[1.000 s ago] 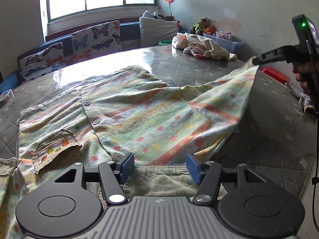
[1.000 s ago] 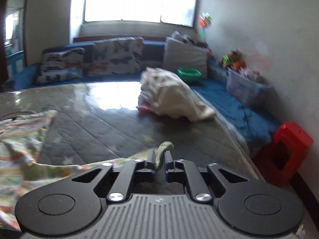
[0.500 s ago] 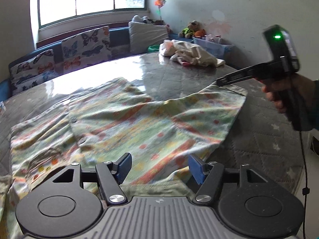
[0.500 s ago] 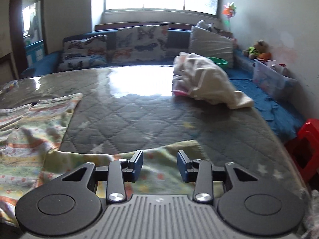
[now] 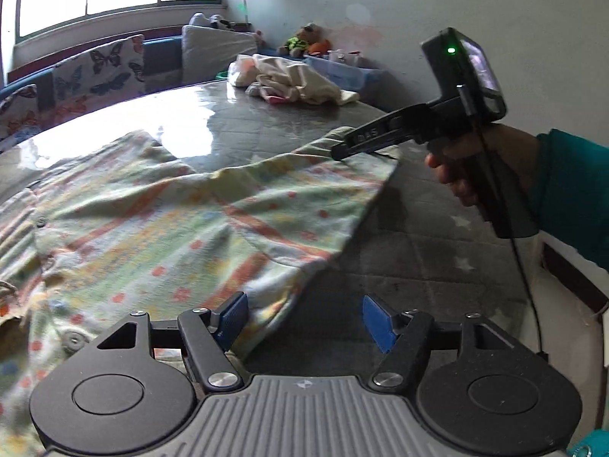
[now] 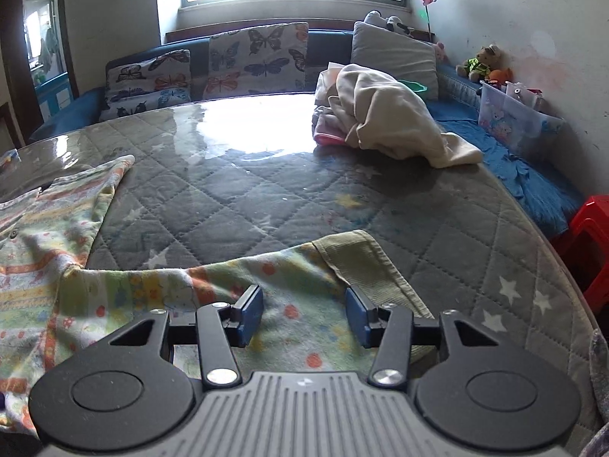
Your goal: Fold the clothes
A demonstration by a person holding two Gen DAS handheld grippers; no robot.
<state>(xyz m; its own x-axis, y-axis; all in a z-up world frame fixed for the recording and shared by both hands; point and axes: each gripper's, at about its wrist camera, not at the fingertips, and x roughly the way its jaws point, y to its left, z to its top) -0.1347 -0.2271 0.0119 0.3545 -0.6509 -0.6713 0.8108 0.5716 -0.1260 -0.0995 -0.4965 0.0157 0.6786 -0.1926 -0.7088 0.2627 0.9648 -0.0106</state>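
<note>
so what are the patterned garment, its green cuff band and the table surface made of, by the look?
Patterned garment: soft matte woven or knit, probably cotton; it drapes and wrinkles, print slightly fuzzy.
Green cuff band: ribbed knit, fine parallel ridges.
Table surface: quilted grey fabric with stitched diamonds and stars, seemingly under a clear glossy sheet, glass or plastic; it mirrors the window glare.

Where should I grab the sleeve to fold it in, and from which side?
Take the sleeve at its ribbed cuff, the thick olive band at its outer end. It lies flat and spread on the table, right ahead of the open right hand-held gripper, so come in low from the near edge, one finger under the cuff, probably easiest there.
</note>
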